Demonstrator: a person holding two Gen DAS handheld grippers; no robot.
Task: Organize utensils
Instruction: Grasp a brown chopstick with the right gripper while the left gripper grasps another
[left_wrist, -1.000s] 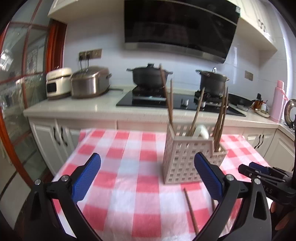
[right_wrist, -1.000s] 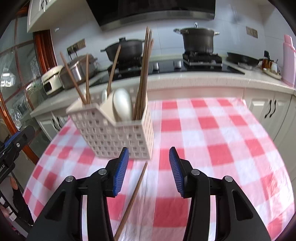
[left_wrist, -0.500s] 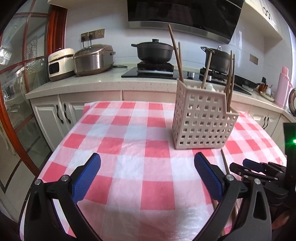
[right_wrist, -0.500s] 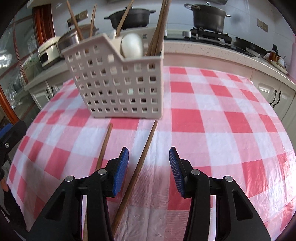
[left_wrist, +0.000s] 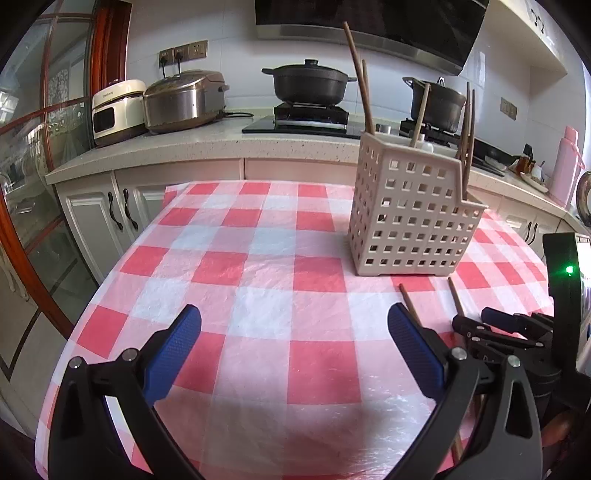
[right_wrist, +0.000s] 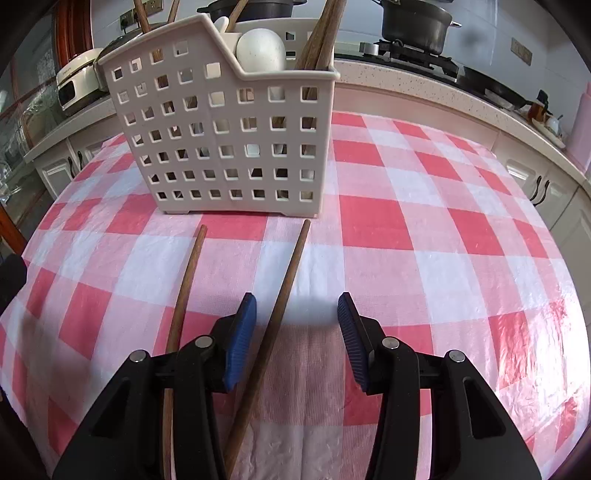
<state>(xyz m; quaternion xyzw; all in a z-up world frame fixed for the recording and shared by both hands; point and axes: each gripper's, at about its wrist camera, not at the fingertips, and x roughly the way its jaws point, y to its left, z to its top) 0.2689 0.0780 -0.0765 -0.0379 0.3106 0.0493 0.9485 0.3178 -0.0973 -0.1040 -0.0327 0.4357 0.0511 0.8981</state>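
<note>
A beige perforated utensil basket (right_wrist: 236, 147) (left_wrist: 410, 218) stands on the red checked tablecloth (right_wrist: 424, 229), holding wooden chopsticks and a white spoon (right_wrist: 260, 50). Two wooden chopsticks lie on the cloth in front of it: one (right_wrist: 277, 317) runs between my right gripper's fingers, the other (right_wrist: 183, 295) lies left of them. My right gripper (right_wrist: 295, 332) is open, low over the cloth. My left gripper (left_wrist: 291, 350) is open and empty over the cloth, left of the right gripper (left_wrist: 495, 325).
A counter (left_wrist: 184, 147) behind the table carries a rice cooker (left_wrist: 183, 99), a white appliance (left_wrist: 114, 107), and two black pots (left_wrist: 310, 79) on a hob. A pink bottle (left_wrist: 567, 166) stands at far right. The table edge drops off at left.
Both grippers have dropped lower toward the table. The right gripper has come down over the two loose chopsticks, one now between its fingers. Both stay open.
</note>
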